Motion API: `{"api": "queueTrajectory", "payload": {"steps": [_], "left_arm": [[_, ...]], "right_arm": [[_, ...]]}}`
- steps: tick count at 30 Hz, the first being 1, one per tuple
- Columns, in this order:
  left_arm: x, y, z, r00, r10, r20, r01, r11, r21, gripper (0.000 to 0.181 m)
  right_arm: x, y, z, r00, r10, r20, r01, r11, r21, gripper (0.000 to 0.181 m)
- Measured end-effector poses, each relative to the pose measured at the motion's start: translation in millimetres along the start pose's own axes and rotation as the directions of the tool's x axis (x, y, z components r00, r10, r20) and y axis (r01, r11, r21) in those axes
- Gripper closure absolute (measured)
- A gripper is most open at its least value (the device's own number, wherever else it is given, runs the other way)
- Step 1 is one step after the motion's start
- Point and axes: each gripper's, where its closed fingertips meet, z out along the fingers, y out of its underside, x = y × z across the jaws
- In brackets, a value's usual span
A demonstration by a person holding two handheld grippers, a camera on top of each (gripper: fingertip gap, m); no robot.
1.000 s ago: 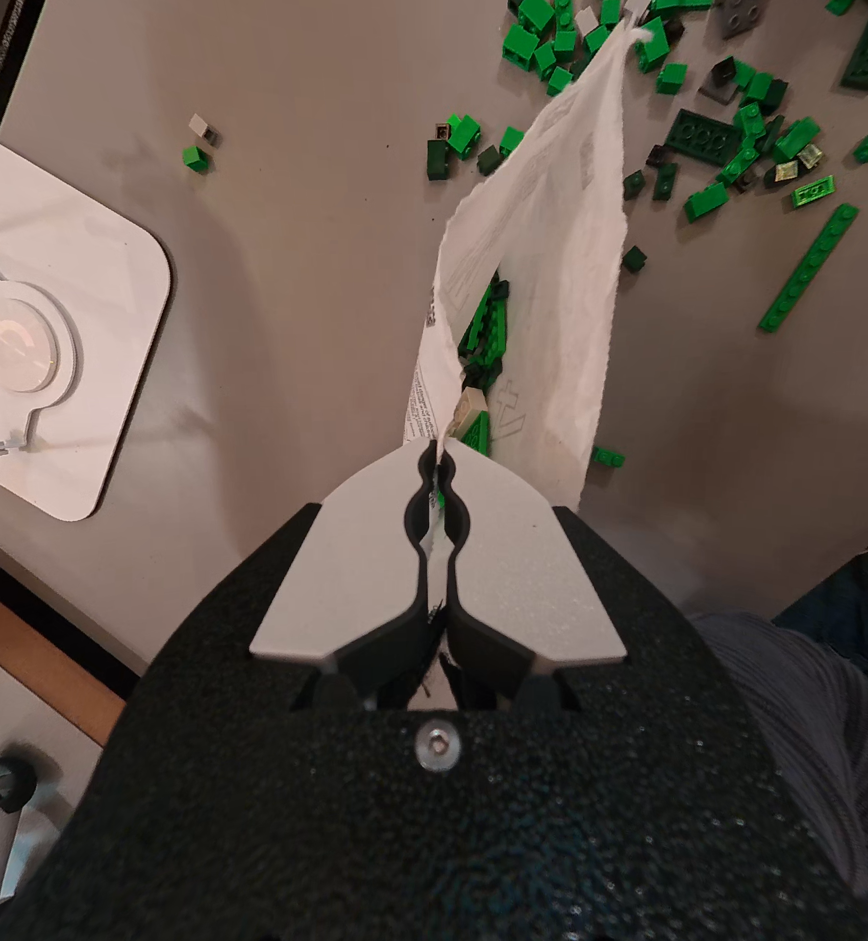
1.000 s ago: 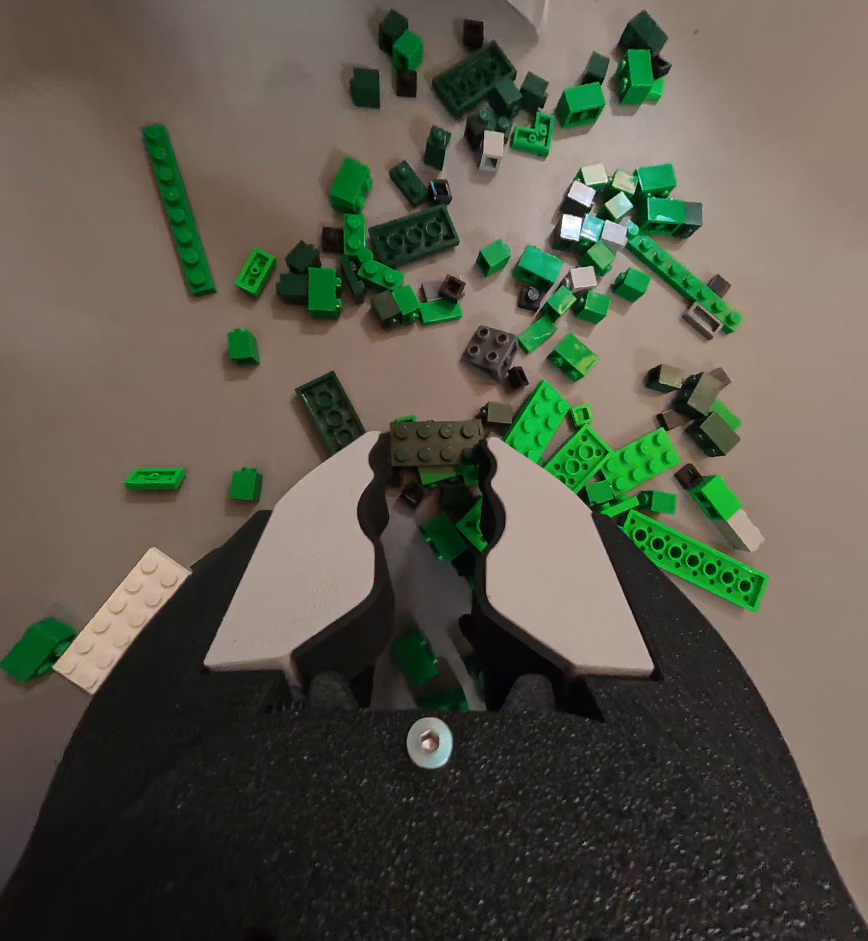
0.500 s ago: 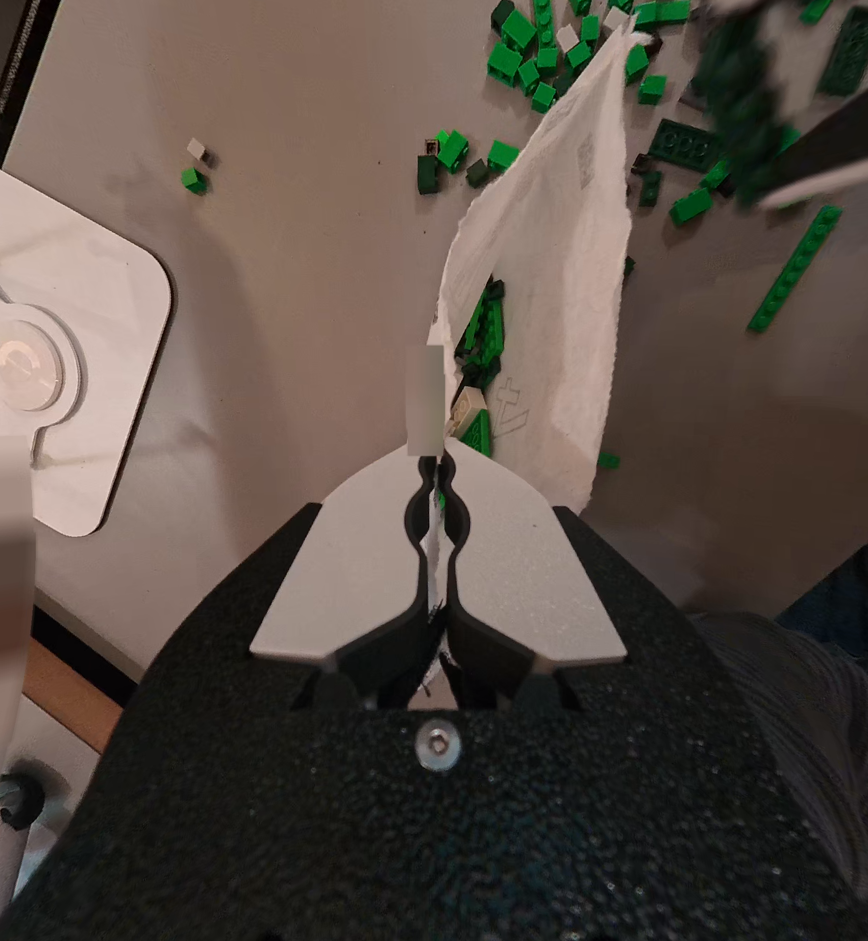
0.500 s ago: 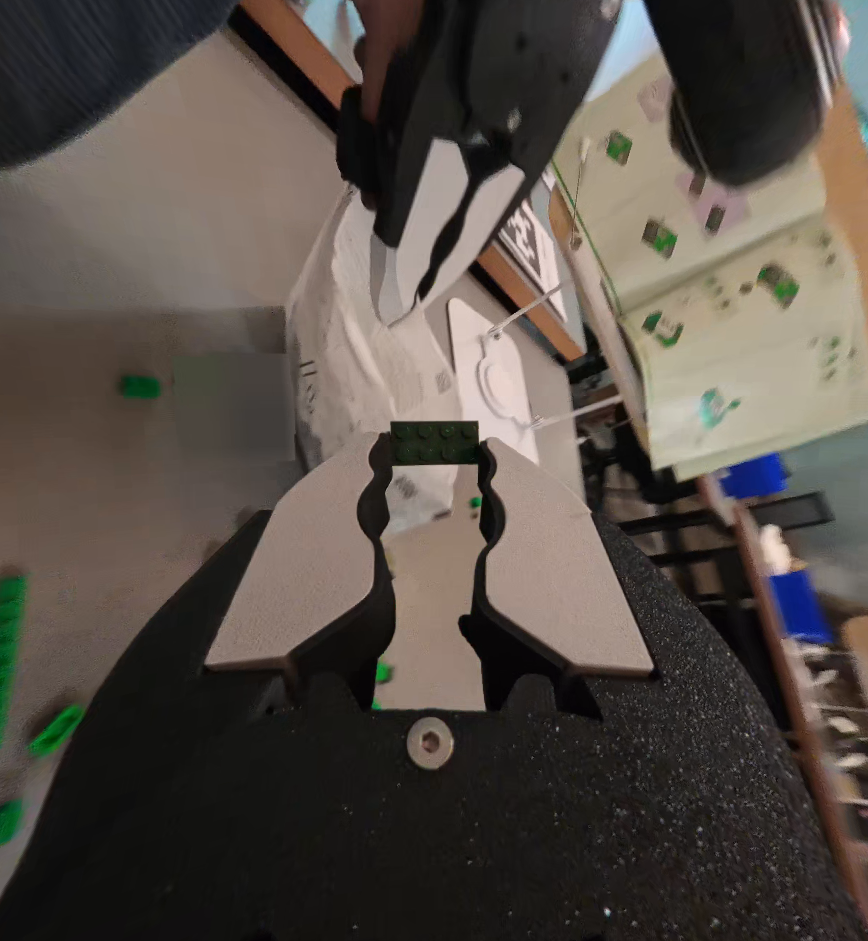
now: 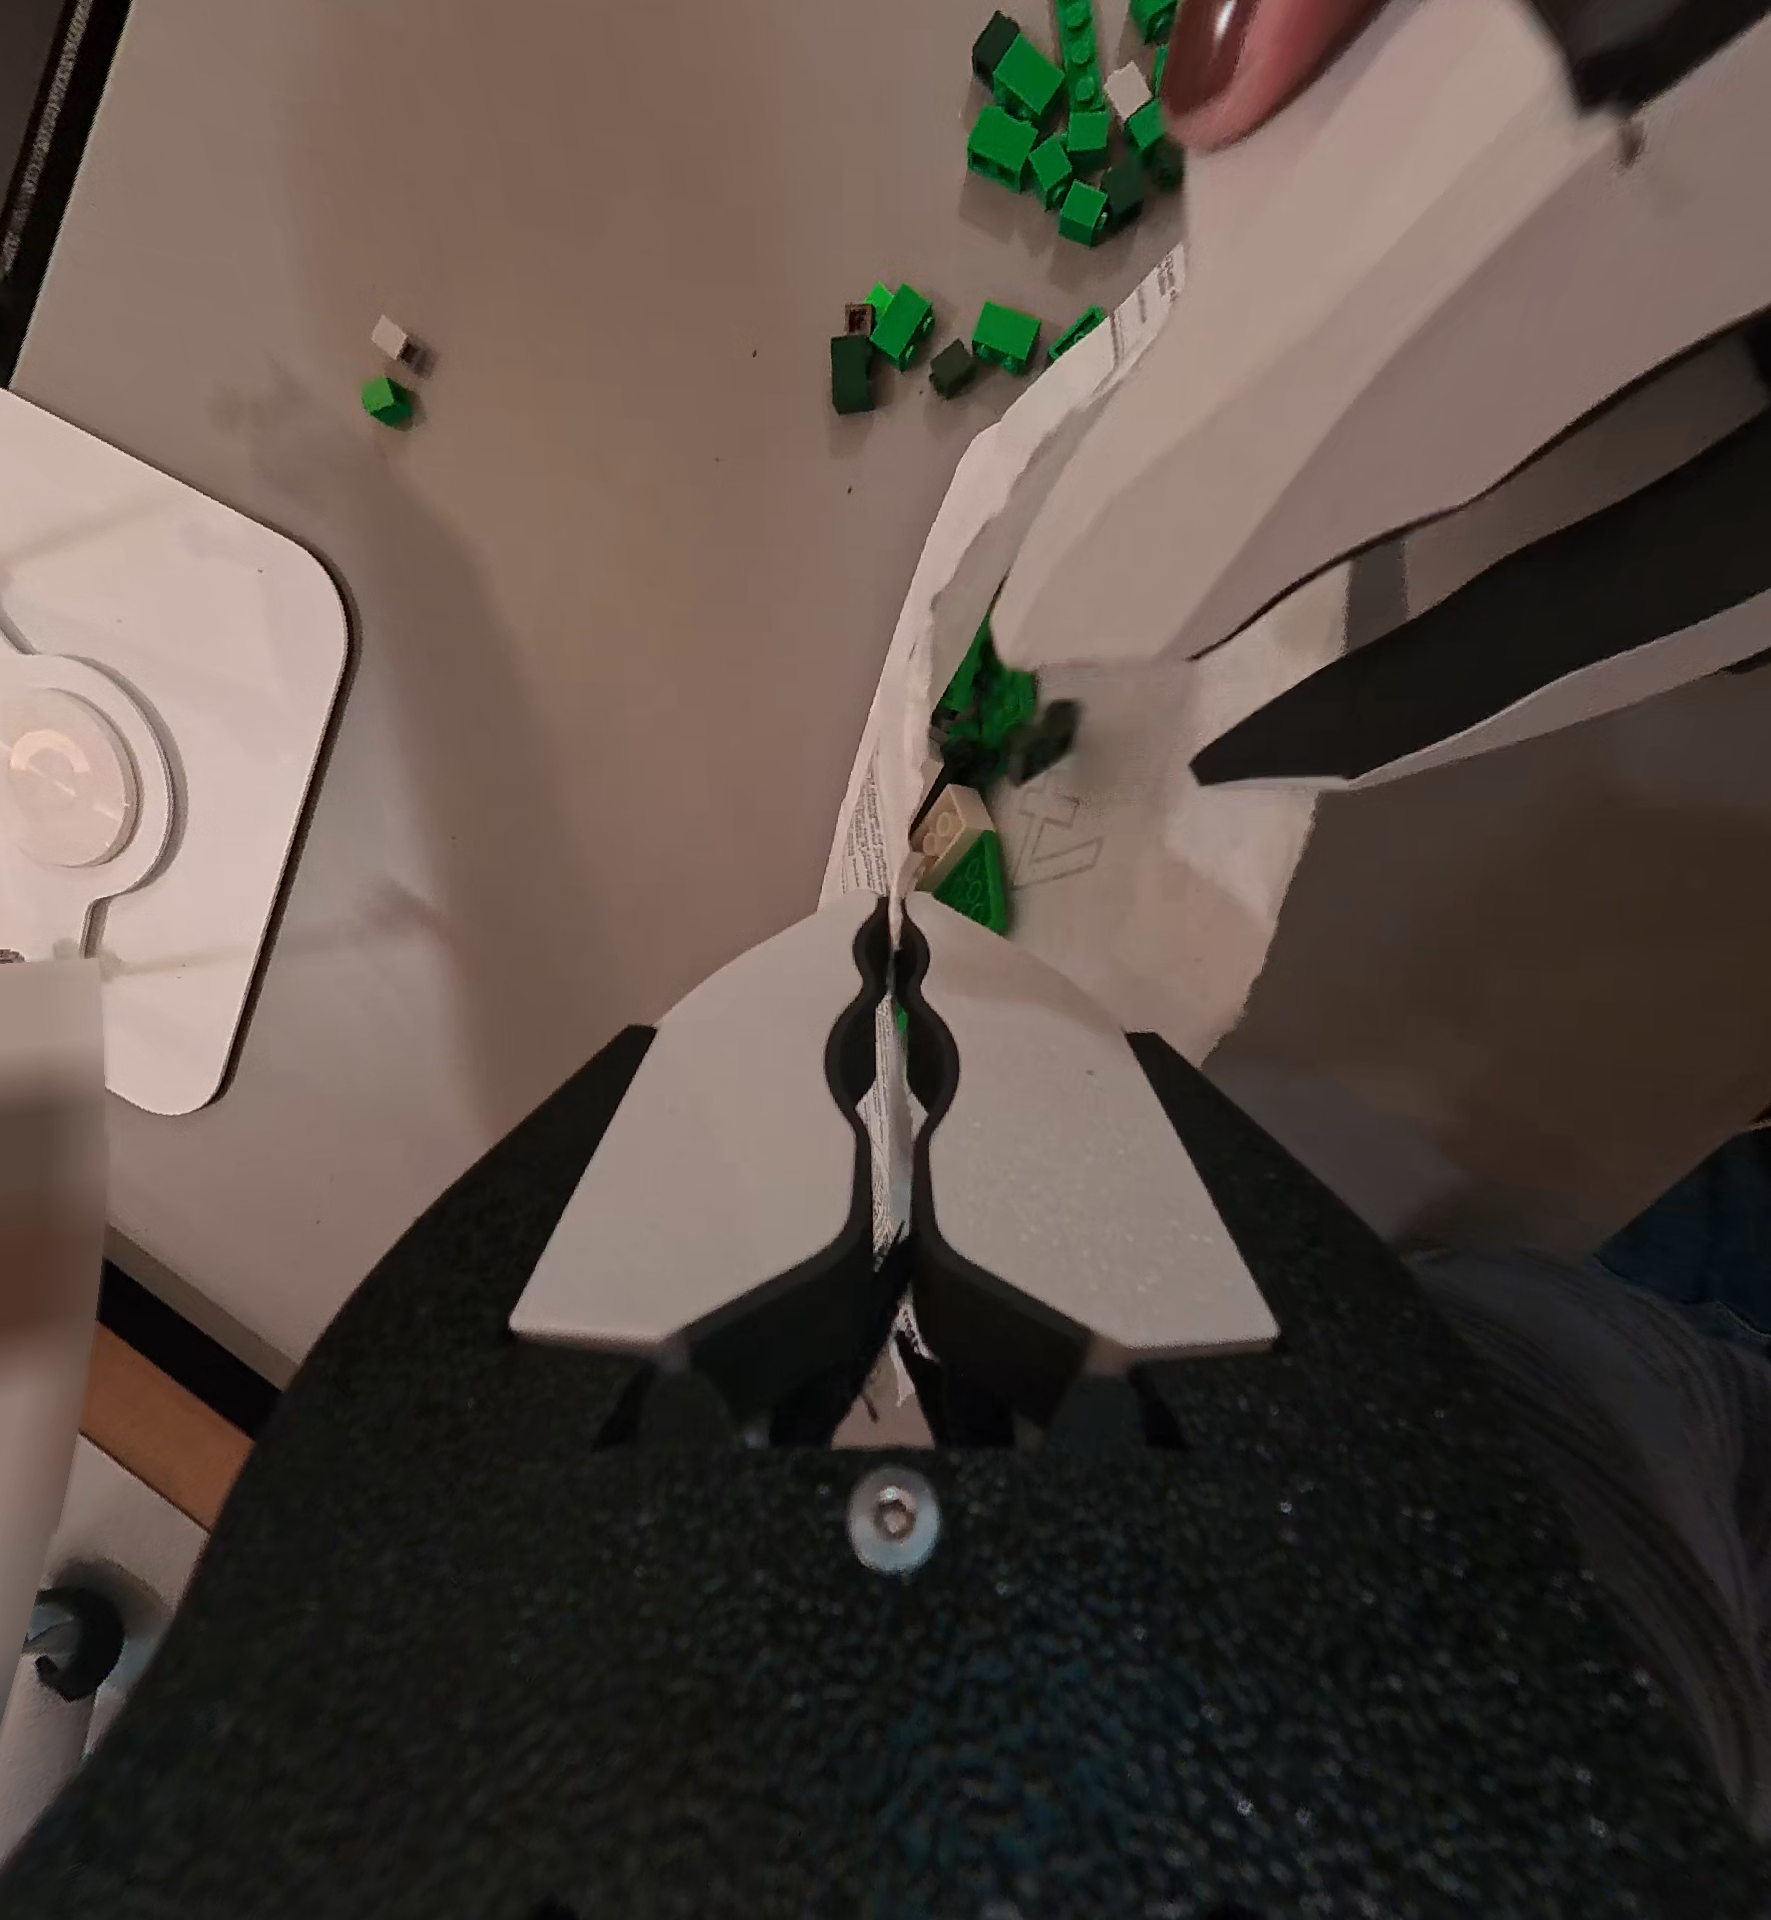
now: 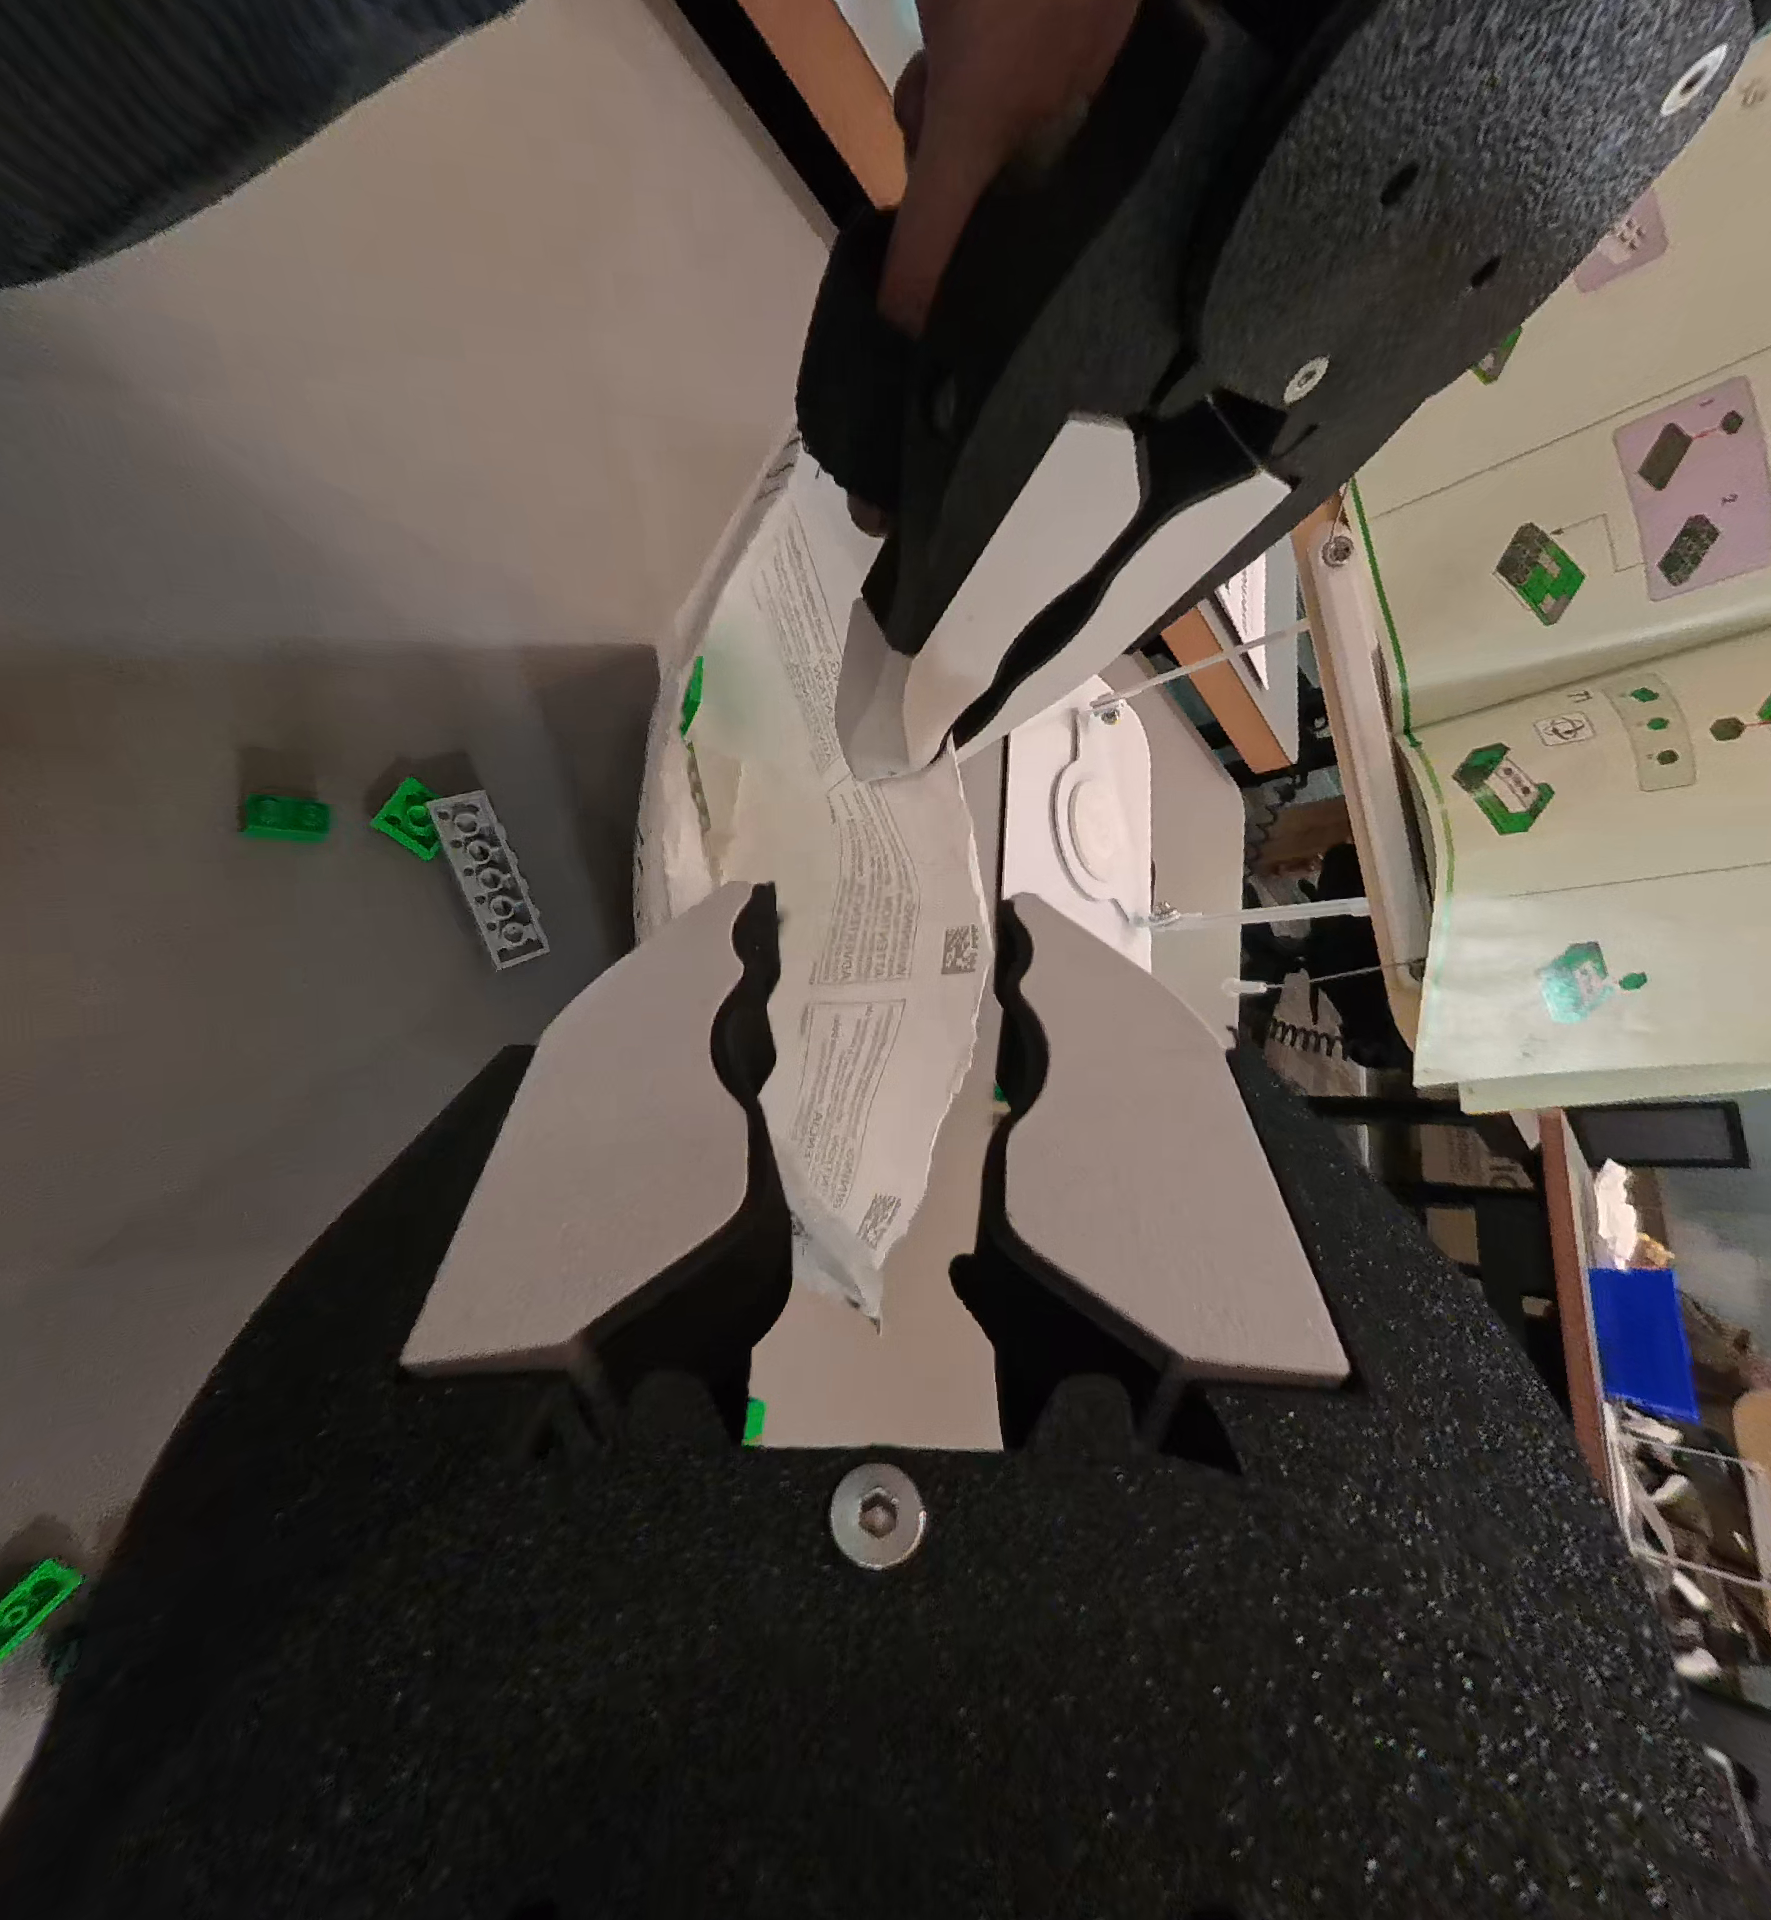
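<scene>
My left gripper (image 5: 891, 925) is shut on the torn edge of a white paper bag (image 5: 1213, 894) and holds its mouth open above the grey table. Several green bricks (image 5: 985, 707) lie inside the bag. My right gripper (image 6: 886, 914) is open and empty, with its tips at the bag's mouth. In the left wrist view the right gripper (image 5: 1141, 717) reaches in from the upper right, and a blurred dark green brick (image 5: 1052, 727) sits just off its tips inside the bag. In the right wrist view the left gripper (image 6: 891, 748) pinches the printed paper of the bag (image 6: 860, 997).
Loose green bricks (image 5: 1026, 135) are scattered on the table beyond the bag. A grey plate (image 6: 491, 878) and green pieces (image 6: 283, 816) lie to the left of it. A white flat stand (image 5: 133, 727) sits at the left edge. An open instruction booklet (image 6: 1587, 727) stands at the right.
My right gripper lifted a dark green plate from the brick pile, swung over to the bag's mouth and opened; the plate has left its fingers. My left gripper kept hold of the bag.
</scene>
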Motion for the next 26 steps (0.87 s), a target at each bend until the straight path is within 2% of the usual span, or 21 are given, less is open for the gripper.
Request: {"api": "queueTrajectory", "payload": {"steps": [1,4,7,10,12,15,17,21,23,24,26], "left_arm": [[0,0,0,1.000,0.002,0.001,-0.002,1.000,-0.001,0.181],[1,-1,1,1.000,0.003,0.000,-0.003,1.000,-0.005,0.181],[1,-1,1,1.000,0.004,-0.002,-0.004,1.000,-0.007,0.181],[1,-1,1,1.000,0.002,-0.006,-0.002,1.000,-0.002,0.181],[1,-1,1,1.000,0.003,-0.009,-0.003,1.000,-0.001,0.181],[2,-1,1,1.000,0.003,-0.011,-0.003,1.000,-0.001,0.181],[2,-1,1,1.000,0.004,-0.010,-0.004,1.000,-0.003,0.181],[4,-2,2,1.000,0.013,-0.011,-0.013,1.000,-0.007,0.181],[5,-2,1,1.000,0.019,-0.013,-0.019,1.000,-0.005,0.181],[5,-3,1,1.000,0.021,-0.014,-0.021,1.000,-0.002,0.181],[5,-3,1,1.000,0.020,-0.014,-0.020,1.000,0.000,0.181]], "right_arm": [[0,0,-3,1.000,0.006,-0.006,-0.006,1.000,0.001,0.142],[-2,8,-22,0.998,0.065,-0.017,-0.065,0.998,-0.010,0.141],[-17,34,-58,0.979,0.203,0.024,-0.199,0.974,-0.104,0.141],[-65,72,-93,0.885,0.432,0.173,-0.384,0.889,-0.251,0.144],[-98,99,-106,0.819,0.524,0.233,-0.431,0.831,-0.352,0.145],[-141,130,-112,0.761,0.581,0.288,-0.408,0.774,-0.484,0.146],[-154,143,-109,0.762,0.572,0.304,-0.374,0.771,-0.516,0.150],[-157,153,-100,0.733,0.584,0.348,-0.360,0.768,-0.530,0.155],[-157,160,-99,0.701,0.615,0.361,-0.357,0.741,-0.569,0.157],[-157,159,-98,0.682,0.627,0.375,-0.356,0.733,-0.579,0.165],[-152,157,-98,0.693,0.606,0.390,-0.310,0.740,-0.597,0.166]]}}
